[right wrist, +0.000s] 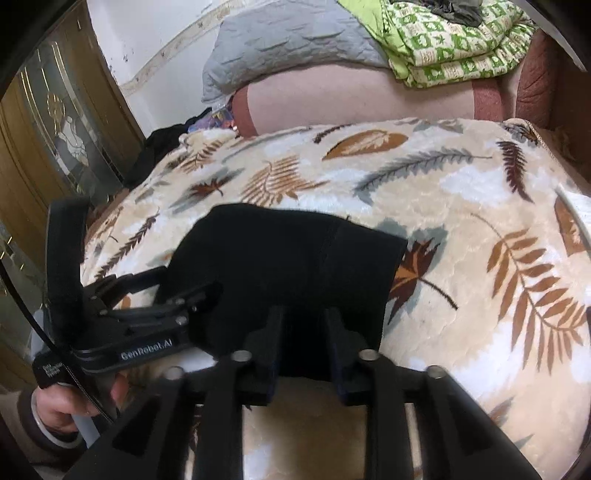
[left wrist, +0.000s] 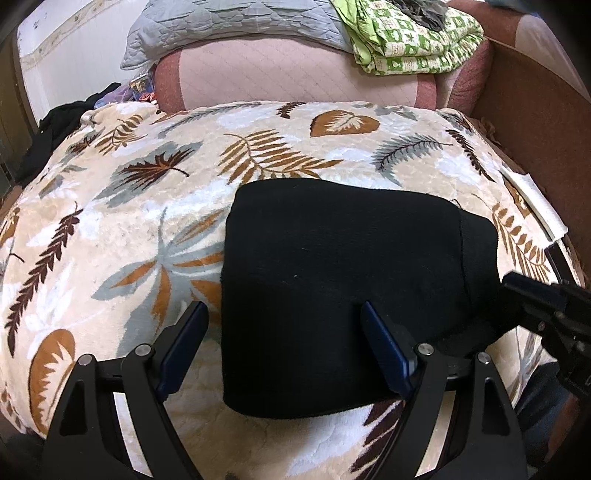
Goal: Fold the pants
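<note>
The black pants (left wrist: pixel 343 280) lie folded into a compact rectangle on the leaf-patterned blanket (left wrist: pixel 110 229). My left gripper (left wrist: pixel 282 321) is open, its jaws wide apart; the right finger rests on the pants and the left finger stands over the blanket beside their left edge. In the right wrist view the pants (right wrist: pixel 280 258) lie just ahead. My right gripper (right wrist: pixel 303 321) has its jaws close together at the near edge of the fold, with black cloth between them. The left gripper (right wrist: pixel 199 295) shows at the left, held by a hand.
The blanket (right wrist: pixel 461 229) covers a bed. A pink headboard cushion (left wrist: pixel 295 74), a grey quilt (left wrist: pixel 236 26) and a green patterned quilt (left wrist: pixel 413 40) lie behind. Dark clothes (left wrist: pixel 55 129) sit at the far left. A brown board (left wrist: pixel 528 110) lines the right side. A wooden door (right wrist: pixel 55 122) stands left.
</note>
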### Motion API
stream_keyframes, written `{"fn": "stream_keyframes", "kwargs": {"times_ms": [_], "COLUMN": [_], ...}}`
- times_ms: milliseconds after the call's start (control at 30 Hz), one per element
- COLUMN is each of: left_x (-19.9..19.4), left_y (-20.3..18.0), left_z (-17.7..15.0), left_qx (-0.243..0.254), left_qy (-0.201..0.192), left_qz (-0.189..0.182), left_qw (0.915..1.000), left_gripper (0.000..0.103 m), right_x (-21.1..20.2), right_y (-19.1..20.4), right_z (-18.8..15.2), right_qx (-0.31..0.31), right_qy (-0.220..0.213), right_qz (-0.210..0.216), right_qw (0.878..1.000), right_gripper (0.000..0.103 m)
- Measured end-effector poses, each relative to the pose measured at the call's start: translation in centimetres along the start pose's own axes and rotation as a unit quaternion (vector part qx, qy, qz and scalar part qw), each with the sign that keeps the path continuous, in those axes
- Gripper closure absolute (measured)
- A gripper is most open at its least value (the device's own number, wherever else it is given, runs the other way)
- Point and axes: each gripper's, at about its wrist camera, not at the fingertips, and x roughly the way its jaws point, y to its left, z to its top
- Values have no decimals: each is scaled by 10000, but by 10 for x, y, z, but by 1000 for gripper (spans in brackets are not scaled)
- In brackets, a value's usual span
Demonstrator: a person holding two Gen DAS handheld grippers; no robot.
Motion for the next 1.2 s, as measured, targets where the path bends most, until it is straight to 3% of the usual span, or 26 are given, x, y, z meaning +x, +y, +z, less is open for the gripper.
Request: {"fn": "stream_keyframes", "kwargs": {"times_ms": [467, 1200], "left_x": [-9, -6], "left_y": [11, 22], "left_z": [9, 9], "left_qx": [-238, -391], "left_qy": [24, 94], "left_qz": [-111, -148], "left_qw": [9997, 9991], "left_gripper": [18, 18], "right_x": [-1, 5], "right_y": [-4, -4], "right_z": [9, 9], "right_qx": [190, 220], "right_qy": [-102, -65], "right_qz": [-49, -142], "right_qw": [9998, 9996], "right_gripper": [58, 49]}}
